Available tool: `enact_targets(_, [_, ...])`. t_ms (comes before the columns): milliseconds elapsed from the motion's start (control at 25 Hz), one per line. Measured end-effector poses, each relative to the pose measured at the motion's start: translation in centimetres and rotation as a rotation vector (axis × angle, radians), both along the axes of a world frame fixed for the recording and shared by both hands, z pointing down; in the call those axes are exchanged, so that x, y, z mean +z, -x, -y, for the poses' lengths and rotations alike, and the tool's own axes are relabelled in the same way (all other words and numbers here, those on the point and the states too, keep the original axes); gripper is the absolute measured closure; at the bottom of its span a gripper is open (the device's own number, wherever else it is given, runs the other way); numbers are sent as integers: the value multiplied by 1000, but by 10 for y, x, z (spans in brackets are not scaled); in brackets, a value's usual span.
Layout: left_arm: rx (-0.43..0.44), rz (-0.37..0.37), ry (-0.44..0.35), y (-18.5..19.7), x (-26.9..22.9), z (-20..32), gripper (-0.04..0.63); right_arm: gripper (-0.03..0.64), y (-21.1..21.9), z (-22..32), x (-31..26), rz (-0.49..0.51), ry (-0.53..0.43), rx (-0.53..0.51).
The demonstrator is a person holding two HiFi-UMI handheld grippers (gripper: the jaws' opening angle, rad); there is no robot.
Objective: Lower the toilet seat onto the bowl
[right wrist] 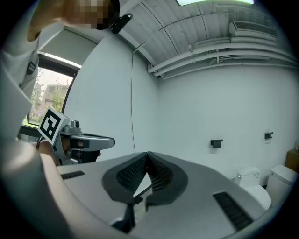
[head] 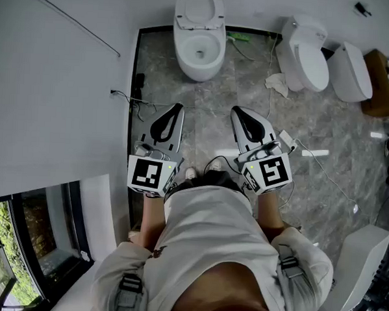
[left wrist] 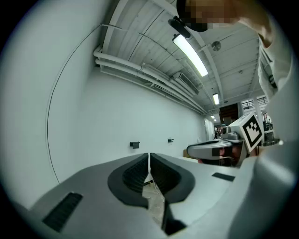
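**Stance facing the toilet, seat still raised.**
The left gripper (head: pixel 177 109) and right gripper (head: pixel 238 112) are held forward, each with its jaws pressed together on nothing. The toilet seat (head: pixel 201 7) stands upright above the bowl (head: pixel 200 53) at the far wall, well apart from both grippers. Likely hazards: closed jaws can only nudge the seat, so once past its balance point it may drop and slam onto the bowl. Loose cables (head: pixel 133 100) on the floor (head: pixel 210 97) could snag a foot on approach.

Toilet seat (head: pixel 181 9) hinge too small to make out, brown box (head: pixel 384 83) cut by right edge, white fixture (head: pixel 364 271) cropped lower right, shoes (head: pixel 215 164) half hidden by shirt (head: pixel 210 230).
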State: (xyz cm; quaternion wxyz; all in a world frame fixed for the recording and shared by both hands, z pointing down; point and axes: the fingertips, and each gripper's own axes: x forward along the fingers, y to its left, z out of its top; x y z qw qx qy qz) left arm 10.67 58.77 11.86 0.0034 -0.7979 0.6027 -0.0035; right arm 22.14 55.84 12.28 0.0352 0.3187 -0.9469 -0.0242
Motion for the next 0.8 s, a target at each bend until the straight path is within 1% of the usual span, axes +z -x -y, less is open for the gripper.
enact_targets(160, [11, -6, 9, 13, 5, -15, 563, 595, 15, -19, 3, -5, -3, 2])
enact_targets(360, [28, -16, 1, 25, 8, -26, 563, 595, 30, -32, 2, -4, -19, 18])
enact_targets(520, [28, -24, 0, 27, 7, -23, 563, 594, 32, -29, 2, -16, -22, 29])
enact_targets(800, [18, -25, 6, 36, 5, -5, 563, 595, 39, -9, 3, -28, -15, 34])
